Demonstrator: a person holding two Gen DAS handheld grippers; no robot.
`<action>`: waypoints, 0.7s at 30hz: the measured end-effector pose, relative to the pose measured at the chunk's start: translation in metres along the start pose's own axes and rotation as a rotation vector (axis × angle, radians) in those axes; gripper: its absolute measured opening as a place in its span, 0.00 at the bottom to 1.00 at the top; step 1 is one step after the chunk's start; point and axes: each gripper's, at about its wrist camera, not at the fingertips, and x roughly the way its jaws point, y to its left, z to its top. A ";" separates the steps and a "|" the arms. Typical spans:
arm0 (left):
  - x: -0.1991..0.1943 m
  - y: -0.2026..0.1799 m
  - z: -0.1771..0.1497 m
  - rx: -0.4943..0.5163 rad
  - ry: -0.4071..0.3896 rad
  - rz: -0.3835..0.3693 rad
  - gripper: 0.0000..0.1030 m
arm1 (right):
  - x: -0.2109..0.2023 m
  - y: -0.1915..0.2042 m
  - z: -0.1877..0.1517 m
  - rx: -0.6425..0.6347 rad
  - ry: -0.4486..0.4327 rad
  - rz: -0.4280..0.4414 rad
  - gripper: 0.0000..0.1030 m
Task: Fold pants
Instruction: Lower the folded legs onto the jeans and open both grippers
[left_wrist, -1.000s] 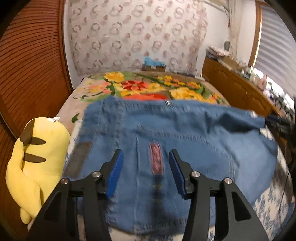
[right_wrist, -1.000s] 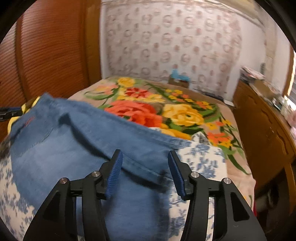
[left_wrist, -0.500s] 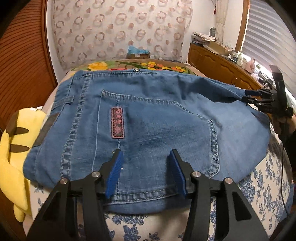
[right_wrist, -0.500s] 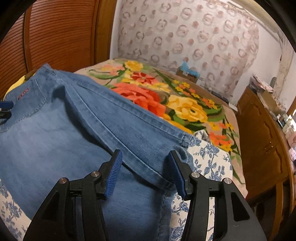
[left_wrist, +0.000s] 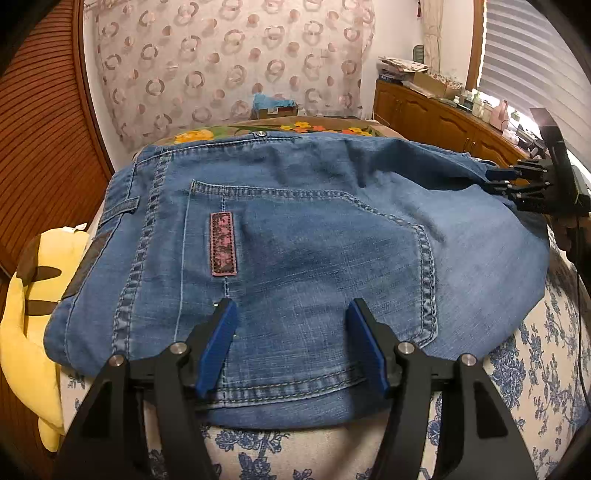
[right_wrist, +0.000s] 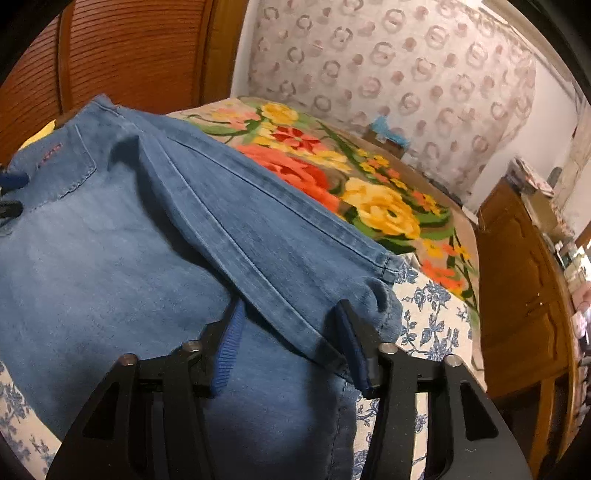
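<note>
Blue jeans (left_wrist: 314, 258) lie folded across the bed, back pocket and pink label (left_wrist: 222, 243) facing up. My left gripper (left_wrist: 291, 317) hovers over their near hem; its jaws are opening and denim lies under the gap, not pinched. At the far left edge of the right wrist view the left gripper (right_wrist: 9, 195) shows again. My right gripper (right_wrist: 290, 312) sits low at the other end of the jeans (right_wrist: 147, 258). Its jaws are closing around a raised denim fold (right_wrist: 295, 325) without clamping it. From the left wrist view the right gripper (left_wrist: 498, 181) is at the jeans' right edge.
A yellow plush toy (left_wrist: 26, 295) lies left of the jeans against the wooden panel wall (left_wrist: 44, 129). A bright flowered blanket (right_wrist: 369, 199) covers the far bed, over a blue-flowered sheet (left_wrist: 535, 350). A wooden cabinet (right_wrist: 517, 277) runs along the right. A hand (left_wrist: 569, 236) holds the right gripper.
The jeans, blurred and in motion a second ago, have settled flat on the bed. Both grippers have come down closer to the denim, and the left jaws stand wider.
</note>
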 end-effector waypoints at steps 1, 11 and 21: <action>0.000 0.000 0.000 0.000 0.000 0.000 0.60 | 0.000 -0.001 0.001 -0.005 -0.001 -0.001 0.25; -0.021 0.011 0.005 -0.058 -0.042 -0.012 0.60 | -0.005 -0.017 0.065 -0.062 -0.095 -0.164 0.04; -0.056 0.025 0.002 -0.076 -0.098 0.043 0.60 | 0.025 -0.040 0.077 0.084 0.002 -0.158 0.19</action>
